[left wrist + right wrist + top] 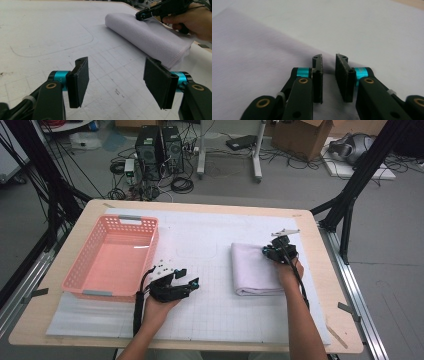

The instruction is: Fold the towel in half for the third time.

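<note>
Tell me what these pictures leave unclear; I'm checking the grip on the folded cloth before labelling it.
- Right gripper view: whether the pads pinch the cloth; a narrow gap shows, its jaws block the contact.
- High view: the hand covers the cloth's right edge.
- High view: the small dark specks beside the basket are too small to identify.

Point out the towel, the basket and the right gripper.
towel [252, 270]: high view, middle of its folded top.
basket [138, 221]: high view, far rim.
right gripper [329, 65]: right gripper view, midway between its fingertips, over the towel.
</note>
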